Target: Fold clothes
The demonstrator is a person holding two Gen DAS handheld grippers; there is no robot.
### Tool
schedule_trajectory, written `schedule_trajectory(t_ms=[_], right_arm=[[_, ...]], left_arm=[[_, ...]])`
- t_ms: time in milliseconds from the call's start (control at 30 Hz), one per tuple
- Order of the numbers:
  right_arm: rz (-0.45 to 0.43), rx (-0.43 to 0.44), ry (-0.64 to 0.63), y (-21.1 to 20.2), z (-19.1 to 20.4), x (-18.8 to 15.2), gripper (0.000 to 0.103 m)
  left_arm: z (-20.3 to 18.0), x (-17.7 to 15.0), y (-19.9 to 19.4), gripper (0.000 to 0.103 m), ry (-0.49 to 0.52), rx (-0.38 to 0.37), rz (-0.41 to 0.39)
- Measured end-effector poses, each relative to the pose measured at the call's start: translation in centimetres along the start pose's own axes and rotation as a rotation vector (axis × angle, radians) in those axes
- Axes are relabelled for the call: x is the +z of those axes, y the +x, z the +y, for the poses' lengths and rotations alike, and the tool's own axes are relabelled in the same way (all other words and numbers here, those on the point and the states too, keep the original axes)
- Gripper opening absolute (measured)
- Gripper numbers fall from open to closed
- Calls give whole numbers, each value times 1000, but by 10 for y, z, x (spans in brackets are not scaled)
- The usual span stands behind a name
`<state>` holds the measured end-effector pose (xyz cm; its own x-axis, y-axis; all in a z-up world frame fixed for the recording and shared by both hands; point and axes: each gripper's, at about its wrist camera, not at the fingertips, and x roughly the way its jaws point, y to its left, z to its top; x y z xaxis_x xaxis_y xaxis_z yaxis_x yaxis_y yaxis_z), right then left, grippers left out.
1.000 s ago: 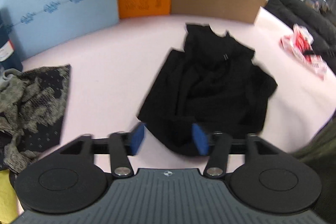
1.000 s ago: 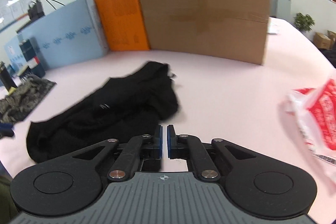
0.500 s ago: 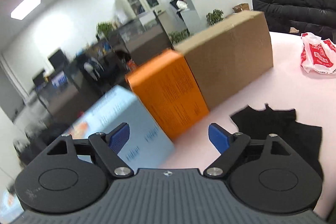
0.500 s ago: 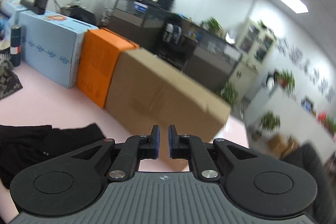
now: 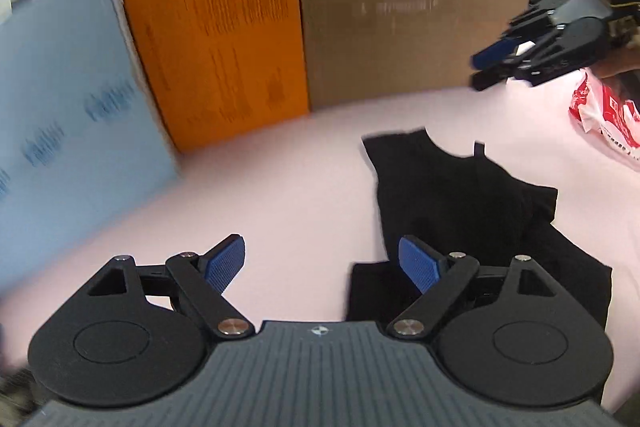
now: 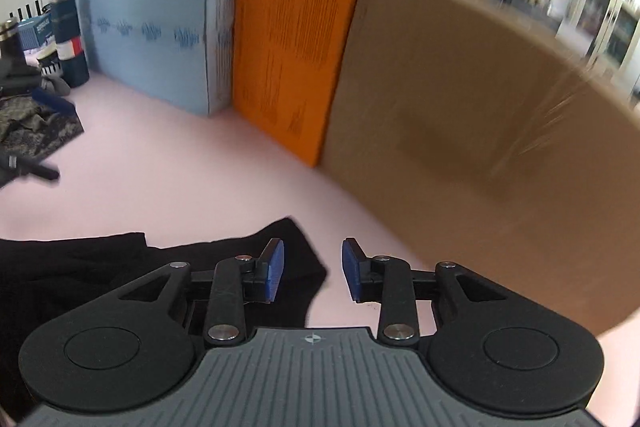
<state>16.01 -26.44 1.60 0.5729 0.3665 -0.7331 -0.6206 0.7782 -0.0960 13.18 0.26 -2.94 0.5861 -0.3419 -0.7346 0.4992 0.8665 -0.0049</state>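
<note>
Both cameras swing back down from the office view to the pink worktop [image 5: 280,187], where the crumpled black garment [image 5: 460,195] lies unheld, left hand-held gripper [image 5: 320,263] wide and empty, right hand-held gripper [image 6: 312,269] just opening, empty, so regrasp comes next.

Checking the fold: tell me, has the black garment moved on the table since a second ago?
Yes. The black garment now lies flatter and nearer the brown cardboard box than a second ago, when it sat bunched farther away; neither gripper holds it.
</note>
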Motion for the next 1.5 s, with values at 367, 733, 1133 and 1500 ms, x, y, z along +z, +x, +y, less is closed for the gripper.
schedule_trajectory(t_ms=[367,733,1133,1500], right_arm=[[165,96,-15,153,-8,16,46],[45,161,-72,87,4,1,4],[-320,89,-193,43,38,137,4],[175,317,-250,158,110,83,51]], left_arm=[[-17,-24,77,82,-94,-21,106],[-22,-33,12,5,-155,19,-57],[59,-102,-88,6,-490,345,-84],[48,-133,-71,79,-575,258,-29]])
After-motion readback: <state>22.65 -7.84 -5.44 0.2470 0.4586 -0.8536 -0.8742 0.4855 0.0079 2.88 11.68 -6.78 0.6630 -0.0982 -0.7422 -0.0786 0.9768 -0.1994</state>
